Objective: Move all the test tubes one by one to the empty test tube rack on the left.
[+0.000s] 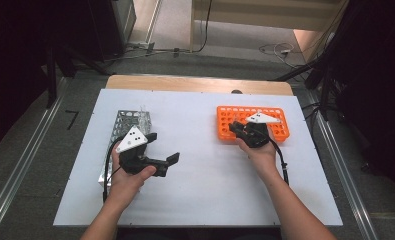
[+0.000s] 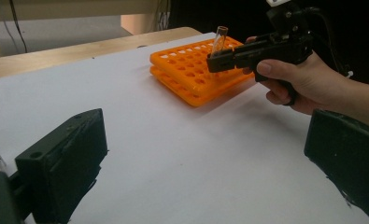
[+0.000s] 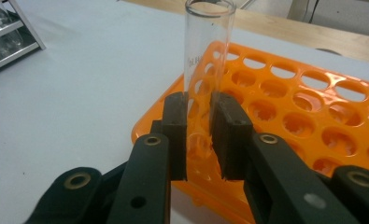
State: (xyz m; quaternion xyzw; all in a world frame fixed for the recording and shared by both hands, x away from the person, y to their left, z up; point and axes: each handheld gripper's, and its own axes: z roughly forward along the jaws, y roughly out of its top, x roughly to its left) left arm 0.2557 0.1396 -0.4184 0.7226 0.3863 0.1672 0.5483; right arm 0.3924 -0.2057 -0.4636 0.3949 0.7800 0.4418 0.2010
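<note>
A clear glass test tube (image 3: 205, 60) stands upright between the pads of my right gripper (image 3: 199, 109), which is shut on its lower part. It is held over the near-left corner of the orange tube rack (image 3: 313, 107). In the high view the right gripper (image 1: 233, 129) sits at the front-left part of the orange rack (image 1: 280, 127). The left gripper view shows the tube (image 2: 219, 37) tilted slightly above the rack (image 2: 187, 74). My left gripper (image 1: 163, 147) hovers open and empty beside the metal rack (image 1: 126, 120), its jaws wide apart (image 2: 205, 154).
The metal wire rack (image 3: 9, 37) holds several glass tubes at the left of the white board (image 1: 200, 190). A wooden table edge (image 1: 195, 83) runs behind the board. Dark stands and cables surround the table.
</note>
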